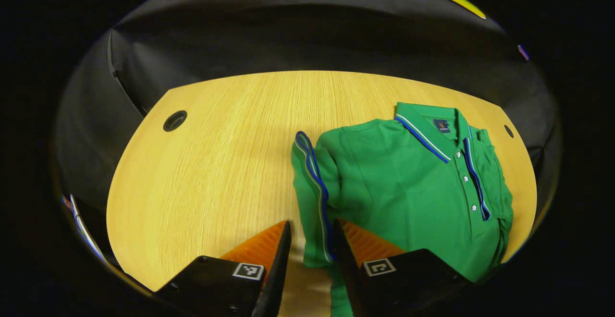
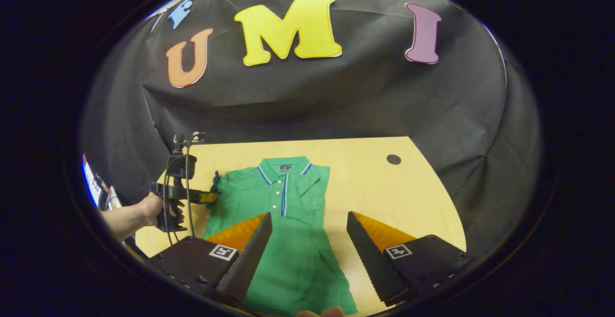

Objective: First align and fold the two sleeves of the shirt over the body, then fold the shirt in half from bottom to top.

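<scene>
A green shirt (image 1: 408,187) is lying face up on a pale wooden table (image 1: 216,163), its collar (image 1: 425,129) toward the black cloth wall (image 1: 307,43) at the far side and its button strip running down the front. In the left gripper view the shirt is sitting on the right part of the table, and its near sleeve (image 1: 314,197), edged with a blue and white stripe, is folded up along the side of the body, the striped edge standing a little off the wood. The left gripper (image 1: 311,240) is reaching in at this sleeve: the striped cloth is passing down through the narrow gap between its two fingers, which are standing close on either side of it. Whether both fingers are really pressing on the cloth I cannot tell.

In the right gripper view the shirt (image 2: 288,221) is lying in the middle of the table (image 2: 413,201), collar away, hem toward the camera, with its other sleeve already laid over the chest beside the buttons. The right gripper (image 2: 310,247) is hanging above the lower part of the shirt, its fingers spread wide and holding nothing. Farther off at the left edge of the table, a hand (image 2: 156,211) is gripping the handle of the left gripper (image 2: 211,196), whose tip is meeting the shirt's side.

Two round dark holes are showing in the tabletop, one (image 1: 174,121) at the far left corner and one (image 1: 509,131) at the far right.
</scene>
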`<move>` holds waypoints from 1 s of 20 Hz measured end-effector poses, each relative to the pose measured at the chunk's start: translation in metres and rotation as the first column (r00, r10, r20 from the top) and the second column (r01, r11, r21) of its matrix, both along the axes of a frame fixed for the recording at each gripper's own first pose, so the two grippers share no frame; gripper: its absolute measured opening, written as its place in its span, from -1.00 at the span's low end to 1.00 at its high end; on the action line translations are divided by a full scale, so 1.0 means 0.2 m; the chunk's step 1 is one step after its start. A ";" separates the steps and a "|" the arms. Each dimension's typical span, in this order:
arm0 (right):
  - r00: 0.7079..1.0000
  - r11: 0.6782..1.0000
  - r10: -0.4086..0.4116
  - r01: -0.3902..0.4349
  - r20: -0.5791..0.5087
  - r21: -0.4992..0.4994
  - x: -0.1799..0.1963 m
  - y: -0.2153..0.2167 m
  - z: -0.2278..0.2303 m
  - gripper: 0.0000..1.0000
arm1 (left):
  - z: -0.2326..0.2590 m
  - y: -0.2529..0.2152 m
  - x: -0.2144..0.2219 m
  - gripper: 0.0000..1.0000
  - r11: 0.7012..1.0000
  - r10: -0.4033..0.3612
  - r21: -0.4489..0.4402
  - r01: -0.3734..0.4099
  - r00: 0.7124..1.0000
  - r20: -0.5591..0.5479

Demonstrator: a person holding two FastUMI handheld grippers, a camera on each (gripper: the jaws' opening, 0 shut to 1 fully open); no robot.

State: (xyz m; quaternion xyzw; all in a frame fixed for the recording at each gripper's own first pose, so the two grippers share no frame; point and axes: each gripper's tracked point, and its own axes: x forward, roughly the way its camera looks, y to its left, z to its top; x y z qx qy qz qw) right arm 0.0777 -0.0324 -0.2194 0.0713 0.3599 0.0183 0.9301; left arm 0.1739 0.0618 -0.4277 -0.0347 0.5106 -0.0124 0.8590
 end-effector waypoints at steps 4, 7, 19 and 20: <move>1.000 1.000 0.001 0.000 -0.018 0.011 -0.01 0.01 -0.04 0.92 | 0.00 -0.04 -0.01 -0.41 0.996 -0.020 -0.089 0.020 1.000 -0.009; 1.000 1.000 0.007 -0.007 -0.013 0.018 -0.01 0.02 -0.03 0.92 | 0.07 -0.09 0.00 -0.79 0.984 -0.037 -0.172 0.039 0.999 0.016; 0.999 0.999 0.026 -0.027 0.042 0.025 -0.08 0.01 0.06 0.92 | 0.39 -0.43 0.09 -0.84 0.986 -0.068 -0.144 0.082 0.993 0.100; 0.999 1.000 0.017 -0.017 0.040 0.022 -0.09 -0.01 0.06 0.92 | 0.38 -0.50 0.09 -0.84 0.985 -0.077 -0.147 0.090 0.993 0.090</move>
